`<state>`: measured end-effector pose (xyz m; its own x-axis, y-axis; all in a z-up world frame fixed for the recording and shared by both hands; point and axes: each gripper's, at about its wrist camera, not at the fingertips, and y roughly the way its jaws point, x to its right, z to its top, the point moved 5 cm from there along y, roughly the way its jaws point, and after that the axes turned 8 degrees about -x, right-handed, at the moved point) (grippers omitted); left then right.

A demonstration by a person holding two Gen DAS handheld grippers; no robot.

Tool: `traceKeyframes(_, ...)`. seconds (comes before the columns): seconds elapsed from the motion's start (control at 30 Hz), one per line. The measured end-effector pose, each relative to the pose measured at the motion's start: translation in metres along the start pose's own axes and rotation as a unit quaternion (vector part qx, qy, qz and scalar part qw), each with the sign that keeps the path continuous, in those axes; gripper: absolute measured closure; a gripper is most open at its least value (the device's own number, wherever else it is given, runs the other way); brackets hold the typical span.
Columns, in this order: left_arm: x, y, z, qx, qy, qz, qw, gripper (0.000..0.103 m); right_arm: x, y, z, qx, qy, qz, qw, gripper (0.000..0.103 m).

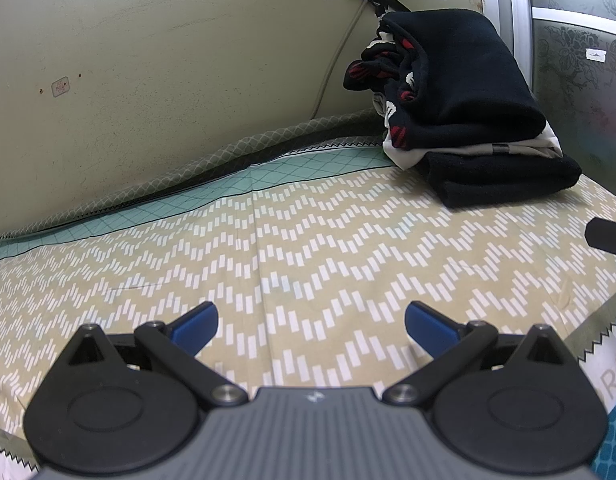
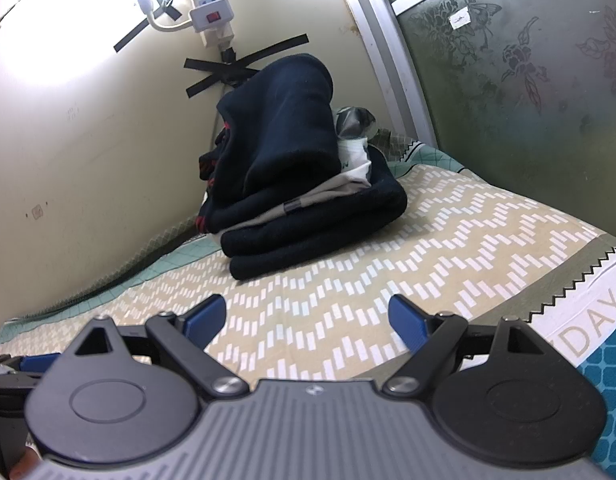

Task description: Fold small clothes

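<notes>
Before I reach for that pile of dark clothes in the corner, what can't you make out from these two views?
- Pile of dark folded clothes: number of garments unclear in both views; layers overlap.
- Crumpled silvery item: right wrist view; mostly hidden behind the pile.
- White printed lettering on the bedsheet border: cut off by the frame edge.
</notes>
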<state>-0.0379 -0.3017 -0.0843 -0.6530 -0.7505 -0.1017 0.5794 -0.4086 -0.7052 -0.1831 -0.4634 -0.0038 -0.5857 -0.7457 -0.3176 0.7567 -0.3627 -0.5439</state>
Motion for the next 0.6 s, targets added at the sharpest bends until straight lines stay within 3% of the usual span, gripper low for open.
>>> traceKeyframes(0.6,0.0005,-0.0006,-0.0007,0.001,0.002,0.000,1.0000,0.000,-0.0001,-0.0013,-0.0003,0.001,0.001,0.000,1.000,0.026)
